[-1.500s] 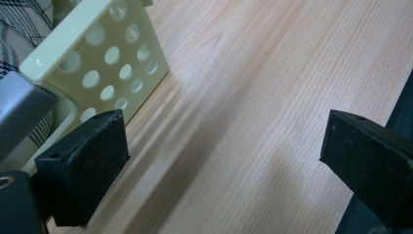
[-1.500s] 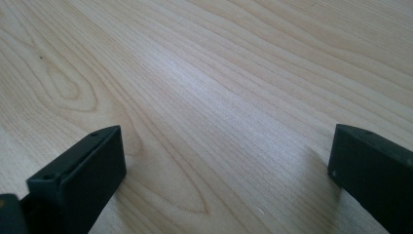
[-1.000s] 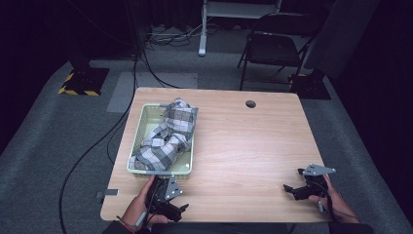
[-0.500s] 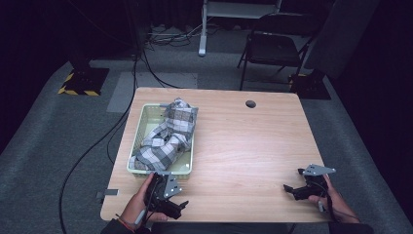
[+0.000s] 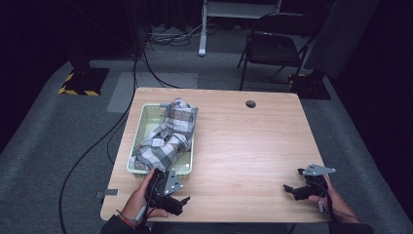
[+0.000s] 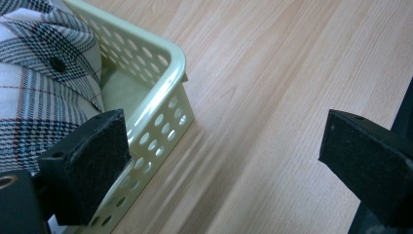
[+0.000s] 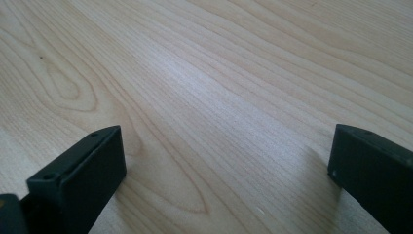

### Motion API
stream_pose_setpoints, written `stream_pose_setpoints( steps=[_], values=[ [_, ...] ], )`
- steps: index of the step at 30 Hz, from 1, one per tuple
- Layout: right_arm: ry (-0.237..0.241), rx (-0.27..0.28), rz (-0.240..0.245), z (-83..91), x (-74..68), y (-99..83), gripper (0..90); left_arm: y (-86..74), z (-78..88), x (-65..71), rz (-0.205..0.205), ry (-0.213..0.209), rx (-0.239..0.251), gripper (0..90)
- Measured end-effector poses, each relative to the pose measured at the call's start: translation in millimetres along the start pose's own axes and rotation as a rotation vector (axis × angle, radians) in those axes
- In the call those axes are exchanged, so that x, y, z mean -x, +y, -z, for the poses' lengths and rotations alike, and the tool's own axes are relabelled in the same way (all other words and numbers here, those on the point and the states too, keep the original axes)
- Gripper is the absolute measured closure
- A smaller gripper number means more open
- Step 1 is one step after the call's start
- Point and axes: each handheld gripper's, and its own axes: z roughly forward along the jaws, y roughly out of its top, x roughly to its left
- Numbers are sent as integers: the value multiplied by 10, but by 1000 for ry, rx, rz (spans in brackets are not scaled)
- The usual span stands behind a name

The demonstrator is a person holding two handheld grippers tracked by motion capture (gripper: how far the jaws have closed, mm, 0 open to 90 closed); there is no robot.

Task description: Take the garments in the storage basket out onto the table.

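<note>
With left gripper [image 5: 171, 194] jaws wide and empty by the basket [image 6: 160, 97] corner, lift over the rim onto the checked cloth [image 5: 168, 134] heaped inside, keeping right gripper [image 5: 303, 189], likewise open, parked on the tabletop [image 5: 243, 146].

From my remote station I see a black-and-white plaid cloth [image 5: 168, 136] with thin red lines, a pale green perforated basket [image 5: 141, 126], a light woodgrain table [image 5: 243, 141].
</note>
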Motion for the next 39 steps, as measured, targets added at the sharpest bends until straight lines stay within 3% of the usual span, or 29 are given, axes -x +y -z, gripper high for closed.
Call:
stream_pose_setpoints(
  steps=[18, 39],
  values=[
    [0, 0, 0, 0, 0, 0, 5, 105, 43, -102, 9, 17, 35, 39],
    [0, 0, 0, 0, 0, 0, 5, 229, 80, -341, 38, 57, 67, 39]
  ],
)
